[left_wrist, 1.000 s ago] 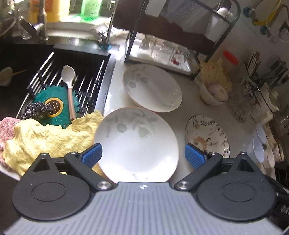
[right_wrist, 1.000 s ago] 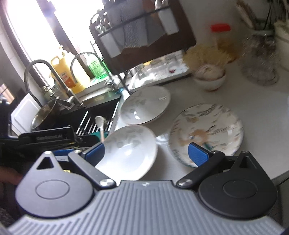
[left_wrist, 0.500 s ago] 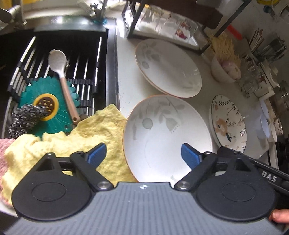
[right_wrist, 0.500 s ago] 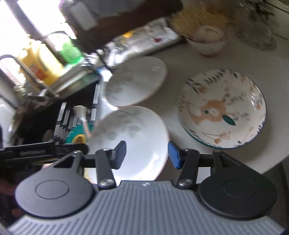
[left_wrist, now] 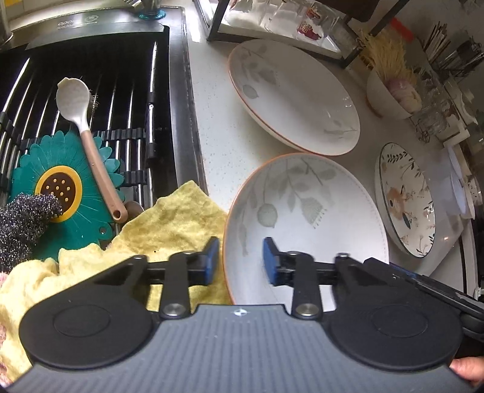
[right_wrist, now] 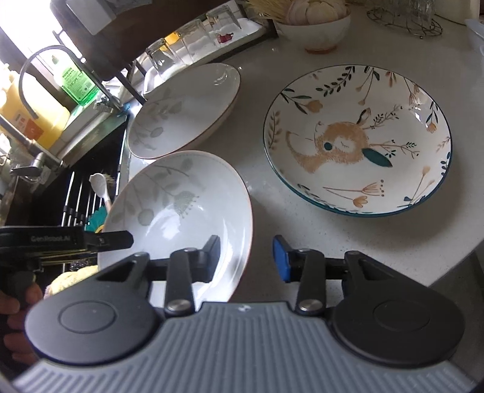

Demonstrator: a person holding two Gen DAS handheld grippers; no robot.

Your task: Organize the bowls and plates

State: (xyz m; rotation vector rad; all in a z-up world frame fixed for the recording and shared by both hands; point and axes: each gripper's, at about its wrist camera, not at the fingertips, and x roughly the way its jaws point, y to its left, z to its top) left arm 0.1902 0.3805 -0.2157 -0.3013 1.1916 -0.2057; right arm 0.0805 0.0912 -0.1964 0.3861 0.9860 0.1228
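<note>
A white leaf-patterned plate (left_wrist: pixel 305 223) (right_wrist: pixel 181 205) lies nearest on the pale counter. My left gripper (left_wrist: pixel 241 260) straddles its left rim. The jaws are closing, one pad over the yellow cloth and one over the plate's inside, and a gap still shows. My right gripper (right_wrist: pixel 246 258) straddles the same plate's right rim. Its jaws are closing too, with the outer pad clear of the rim. A second leaf plate (left_wrist: pixel 296 96) (right_wrist: pixel 184 108) lies just behind. A rabbit-and-flower plate (left_wrist: pixel 405 199) (right_wrist: pixel 357 139) sits to the right.
A yellow cloth (left_wrist: pixel 169 223) touches the near plate's left side. The sink rack (left_wrist: pixel 99 99) holds a spoon (left_wrist: pixel 87 133), a teal flower mat (left_wrist: pixel 60 187) and a steel scourer (left_wrist: pixel 21 217). Behind are a dish rack with glasses (right_wrist: pixel 187 42) and a garlic bowl (right_wrist: pixel 317 27). The counter edge (right_wrist: pixel 453 263) curves at right.
Both grippers came down closer to the near leaf plate. Their jaws narrowed from wide apart to a small gap over its left and right rims.
</note>
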